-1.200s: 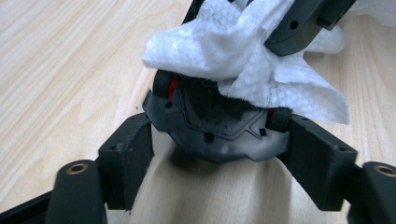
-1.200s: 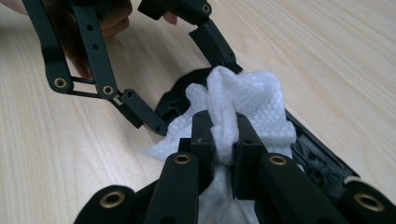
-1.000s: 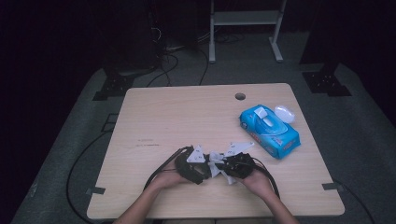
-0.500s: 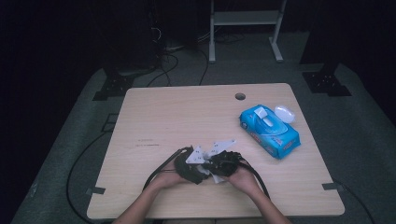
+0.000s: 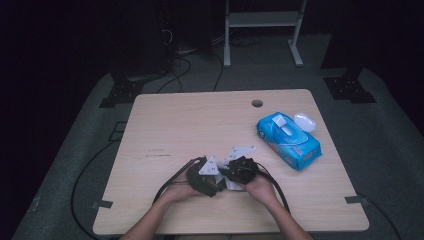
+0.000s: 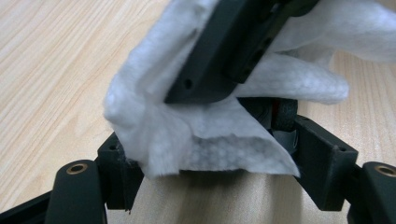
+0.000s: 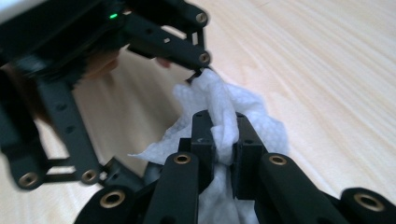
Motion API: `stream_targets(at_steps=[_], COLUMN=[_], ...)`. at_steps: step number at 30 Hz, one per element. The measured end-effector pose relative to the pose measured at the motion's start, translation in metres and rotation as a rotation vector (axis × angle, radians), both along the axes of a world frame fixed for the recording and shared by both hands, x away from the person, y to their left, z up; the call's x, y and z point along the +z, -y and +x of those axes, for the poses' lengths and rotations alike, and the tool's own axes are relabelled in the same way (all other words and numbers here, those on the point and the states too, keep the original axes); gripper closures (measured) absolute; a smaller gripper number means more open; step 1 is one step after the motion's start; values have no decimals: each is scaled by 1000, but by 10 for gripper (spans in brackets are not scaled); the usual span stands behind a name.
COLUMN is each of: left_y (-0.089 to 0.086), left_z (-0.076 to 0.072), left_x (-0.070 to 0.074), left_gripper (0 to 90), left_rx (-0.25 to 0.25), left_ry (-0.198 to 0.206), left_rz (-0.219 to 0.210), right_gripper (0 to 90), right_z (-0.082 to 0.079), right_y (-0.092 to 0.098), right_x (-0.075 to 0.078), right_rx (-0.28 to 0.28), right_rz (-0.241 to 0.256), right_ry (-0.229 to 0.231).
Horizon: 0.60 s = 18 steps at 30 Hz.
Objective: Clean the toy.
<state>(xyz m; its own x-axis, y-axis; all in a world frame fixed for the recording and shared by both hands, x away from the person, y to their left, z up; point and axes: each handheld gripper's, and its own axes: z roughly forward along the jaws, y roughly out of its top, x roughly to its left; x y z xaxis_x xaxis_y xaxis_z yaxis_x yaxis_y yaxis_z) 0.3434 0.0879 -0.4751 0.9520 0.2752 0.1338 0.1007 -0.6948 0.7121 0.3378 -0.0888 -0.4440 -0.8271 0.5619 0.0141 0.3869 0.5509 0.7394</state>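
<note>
A crumpled white wipe [image 7: 219, 98] hangs just above the wooden table [image 5: 200, 125], near its front middle. My right gripper [image 7: 223, 140] is shut on it, the wipe bunched between the two jaws. In the left gripper view the wipe [image 6: 187, 135] drapes over the right gripper [image 6: 219, 70], which comes in from above. My left gripper [image 6: 217, 172] stands open, jaws wide apart on either side of the wipe's lower edge. From the high view both grippers sit almost touching, left gripper [image 5: 202, 177] and right gripper [image 5: 242, 170], with a bit of wipe [image 5: 230, 184] between them.
A blue pack of wipes [image 5: 287, 139] with its white lid [image 5: 304, 121] flipped open lies at the table's right. A cable hole [image 5: 257, 103] is at the back edge. Cables trail from both grippers off the front edge.
The right gripper has moved left with the wipe, closing the gap to the left gripper. The two hands now sit together.
</note>
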Motion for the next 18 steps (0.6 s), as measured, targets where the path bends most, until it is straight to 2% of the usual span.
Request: stream_targets(at_steps=[3, 6, 18], left_y=[-1, -1, -3], left_z=[0, 0, 1], left_x=[0, 0, 1], left_gripper=[263, 263, 264], left_rx=[0, 0, -2], left_ry=[0, 1, -3], left_rz=[0, 0, 2], right_gripper=[814, 814, 814], right_z=[-3, -3, -14], right_y=[2, 14, 82], right_x=[1, 2, 2], right_rx=[8, -17, -135], right_rz=[-17, -14, -2], right_ry=[17, 14, 2])
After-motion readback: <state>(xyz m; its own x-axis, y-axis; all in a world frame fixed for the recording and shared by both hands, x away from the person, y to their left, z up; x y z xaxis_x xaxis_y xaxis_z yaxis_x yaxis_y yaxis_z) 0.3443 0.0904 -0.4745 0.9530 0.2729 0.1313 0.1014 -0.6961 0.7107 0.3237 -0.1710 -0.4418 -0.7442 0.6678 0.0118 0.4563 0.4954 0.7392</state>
